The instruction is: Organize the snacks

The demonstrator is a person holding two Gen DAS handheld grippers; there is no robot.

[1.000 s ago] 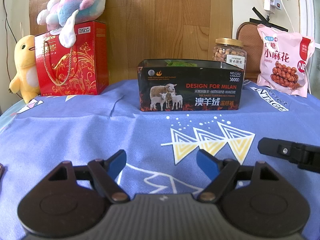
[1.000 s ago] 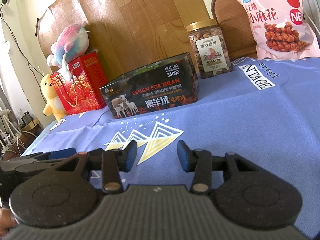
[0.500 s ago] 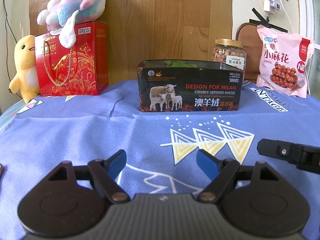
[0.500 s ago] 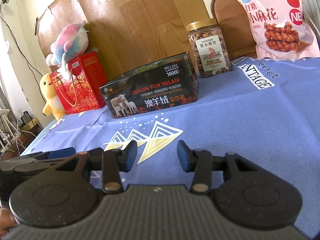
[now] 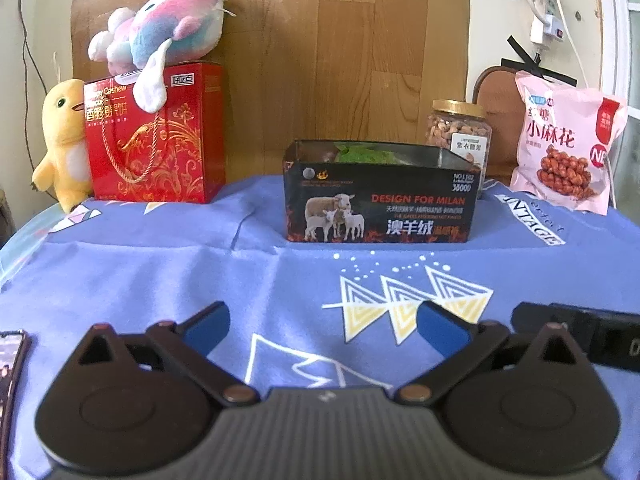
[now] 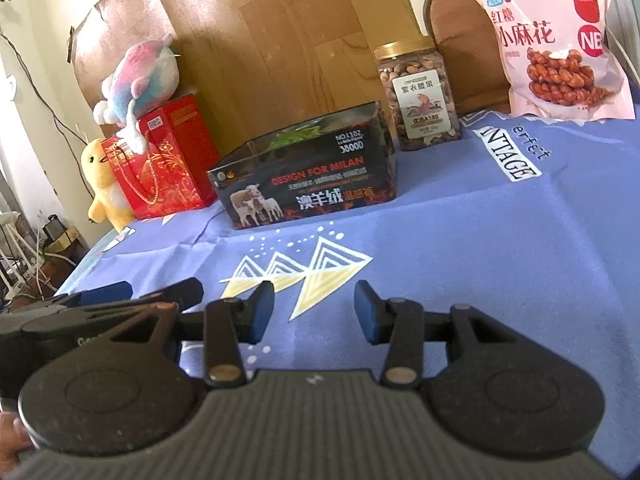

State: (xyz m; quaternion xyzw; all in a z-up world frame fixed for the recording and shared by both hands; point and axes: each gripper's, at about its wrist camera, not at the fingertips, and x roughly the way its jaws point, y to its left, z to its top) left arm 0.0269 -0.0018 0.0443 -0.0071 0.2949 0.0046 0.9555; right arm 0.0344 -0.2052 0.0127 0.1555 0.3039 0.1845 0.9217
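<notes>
A black open-topped box (image 5: 380, 204) printed with sheep stands mid-table, something green inside it; it also shows in the right wrist view as box (image 6: 308, 184). Behind it is a gold-lidded jar of nuts (image 5: 460, 136) (image 6: 420, 96). A pink bag of twisted snacks (image 5: 568, 140) (image 6: 552, 44) leans at the back right. My left gripper (image 5: 322, 328) hovers low over the blue cloth, its jaws opening wide with nothing between them. My right gripper (image 6: 315, 312) is open and empty, well short of the box.
A red gift bag (image 5: 152, 136) carries a pink-blue plush (image 5: 160, 32), with a yellow duck plush (image 5: 64, 144) beside it at the back left. A wooden board stands behind. A phone edge (image 5: 12, 356) lies at the near left. A brown chair back (image 6: 460, 40) rises behind the jar.
The left gripper's jaws have spread wider and the gripper has risen a little. The right gripper has stayed put.
</notes>
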